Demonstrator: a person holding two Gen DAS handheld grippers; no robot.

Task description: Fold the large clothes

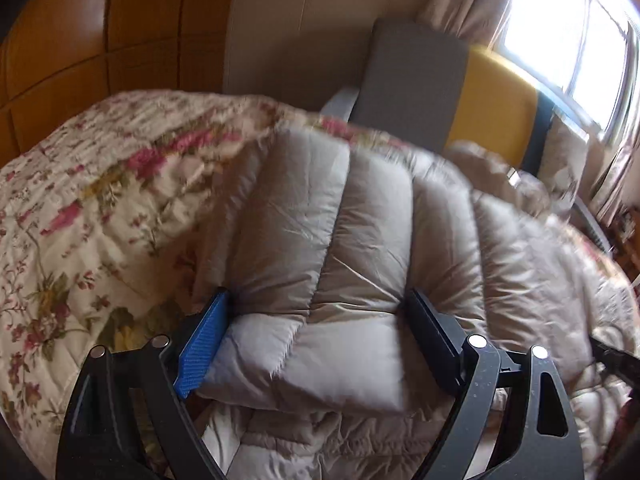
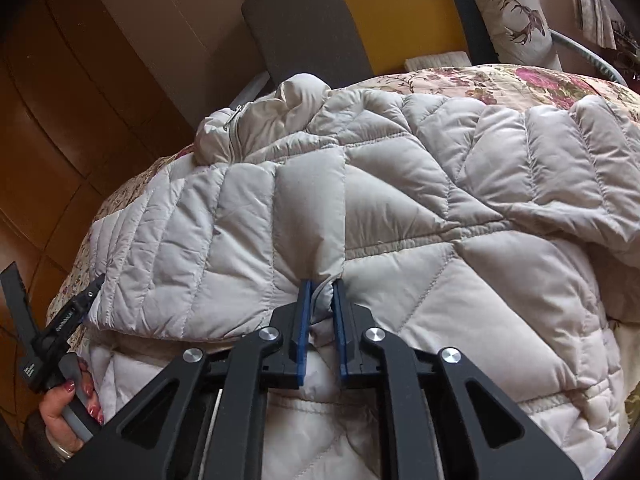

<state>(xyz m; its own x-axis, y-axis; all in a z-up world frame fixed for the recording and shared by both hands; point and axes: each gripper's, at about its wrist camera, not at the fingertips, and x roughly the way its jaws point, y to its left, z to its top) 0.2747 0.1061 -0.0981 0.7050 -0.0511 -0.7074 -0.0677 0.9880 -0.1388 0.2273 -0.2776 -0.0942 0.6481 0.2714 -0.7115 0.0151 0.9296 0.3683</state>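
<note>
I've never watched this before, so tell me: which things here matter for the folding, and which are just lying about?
Part of the job:
pale grey quilted puffer jacket
right tool, pinching a jacket fold
left tool, jaws wide around the jacket's edge

Just lying about:
floral quilted bedspread
deer-print cushion
grey and yellow chair back

No text can be read with any certainty. The left gripper (image 2: 86, 300), seen at the left edge of the right wrist view, carries small white lettering along its black body and a second small white mark lower down, just above the hand (image 2: 64, 416); both are too small and blurred to make out. The cushion (image 2: 508, 12) bears a stag drawing, no words. The jacket (image 2: 360, 208) shows no label.
</note>
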